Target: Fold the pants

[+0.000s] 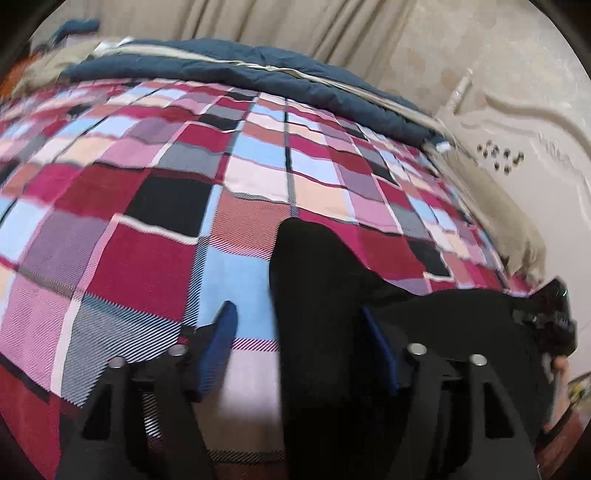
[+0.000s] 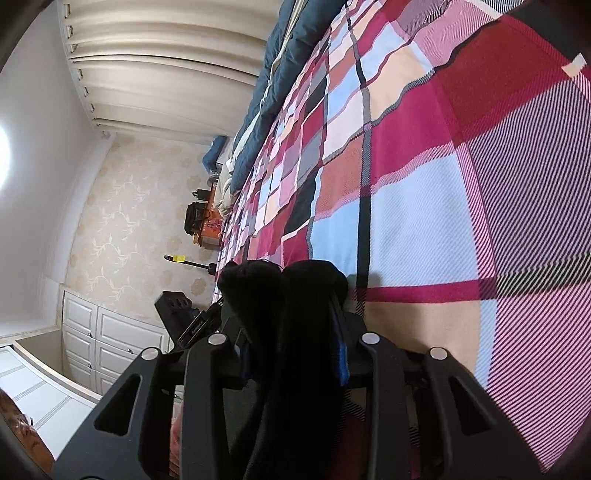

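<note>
The black pants (image 1: pixel 317 295) lie bunched on the plaid bedspread (image 1: pixel 147 192). In the left wrist view my left gripper (image 1: pixel 297 321) is open: the pants rest against the right blue pad (image 1: pixel 380 350), while the left pad (image 1: pixel 219 332) stands clear of the cloth with bedspread showing in the gap. The right wrist view is rolled on its side. There my right gripper (image 2: pixel 291 325) is shut on a thick fold of the pants (image 2: pixel 295 295), which fills the space between its blue pads. The right gripper's black body (image 1: pixel 554 314) shows at the left view's right edge, held by a hand (image 1: pixel 561 373).
A dark blue quilt (image 1: pixel 258 77) is piled along the bed's far side, with beige curtains (image 1: pixel 295 26) behind it. The bed's edge falls off at the right beside a patterned wall (image 1: pixel 517 110). White cabinets (image 2: pixel 103 339) and an orange bedside table (image 2: pixel 210 221) stand beyond the bed.
</note>
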{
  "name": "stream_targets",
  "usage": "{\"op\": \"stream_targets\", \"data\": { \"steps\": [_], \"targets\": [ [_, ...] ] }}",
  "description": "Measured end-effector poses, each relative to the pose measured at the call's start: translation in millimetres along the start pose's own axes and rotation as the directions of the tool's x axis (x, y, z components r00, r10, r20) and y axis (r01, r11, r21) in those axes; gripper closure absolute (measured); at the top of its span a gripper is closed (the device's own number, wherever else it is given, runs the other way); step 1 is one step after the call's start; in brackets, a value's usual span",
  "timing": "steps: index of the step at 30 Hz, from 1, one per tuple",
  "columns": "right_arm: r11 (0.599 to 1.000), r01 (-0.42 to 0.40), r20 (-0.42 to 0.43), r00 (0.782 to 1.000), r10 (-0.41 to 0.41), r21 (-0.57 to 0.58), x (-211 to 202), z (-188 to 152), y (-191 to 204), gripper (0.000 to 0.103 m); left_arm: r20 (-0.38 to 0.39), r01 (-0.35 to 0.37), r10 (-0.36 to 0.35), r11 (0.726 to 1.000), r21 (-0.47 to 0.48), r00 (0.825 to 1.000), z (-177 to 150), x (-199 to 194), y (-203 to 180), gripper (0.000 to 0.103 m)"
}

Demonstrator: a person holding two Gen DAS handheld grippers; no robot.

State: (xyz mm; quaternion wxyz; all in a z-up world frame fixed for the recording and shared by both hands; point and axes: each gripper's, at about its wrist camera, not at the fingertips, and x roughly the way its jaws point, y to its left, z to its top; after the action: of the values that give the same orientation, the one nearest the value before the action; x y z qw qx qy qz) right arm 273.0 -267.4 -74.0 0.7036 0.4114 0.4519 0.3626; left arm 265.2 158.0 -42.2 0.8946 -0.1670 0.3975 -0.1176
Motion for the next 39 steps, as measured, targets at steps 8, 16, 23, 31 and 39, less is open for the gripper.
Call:
{"op": "stream_targets", "data": {
  "steps": [8,16,23,31,39],
  "targets": [
    [0.992,0.124,0.081,0.989,-0.122,-0.026,-46.2,-31.7,23.7,0.033,-0.018,0.039,-0.041,0.991,-0.129,0.999,-31.0,-50.6,19.9,0.033],
    [0.992,0.122,0.118,0.985,-0.124,0.022,-83.5,-102.9,25.4,0.024,-0.057,0.142,-0.170,0.933,-0.331,0.984,-97.0,-104.3,34.2,0.027],
    [0.997,0.076,0.089,0.993,-0.077,0.015,-64.6,-129.1,38.0,0.019,-0.097,0.193,-0.243,0.910,-0.367,0.965,-115.4,-99.6,13.3,0.020],
    [0.993,0.119,0.085,0.989,-0.119,0.015,-43.0,-126.7,42.6,0.018,-0.091,0.270,-0.333,0.872,-0.409,0.938,-115.6,-88.8,0.7,0.019],
    [0.980,0.194,0.131,0.971,-0.199,0.050,-45.1,-123.5,37.6,0.018,-0.095,0.249,-0.314,0.875,-0.416,0.945,-119.8,-86.0,6.4,0.039]
  ]
}}
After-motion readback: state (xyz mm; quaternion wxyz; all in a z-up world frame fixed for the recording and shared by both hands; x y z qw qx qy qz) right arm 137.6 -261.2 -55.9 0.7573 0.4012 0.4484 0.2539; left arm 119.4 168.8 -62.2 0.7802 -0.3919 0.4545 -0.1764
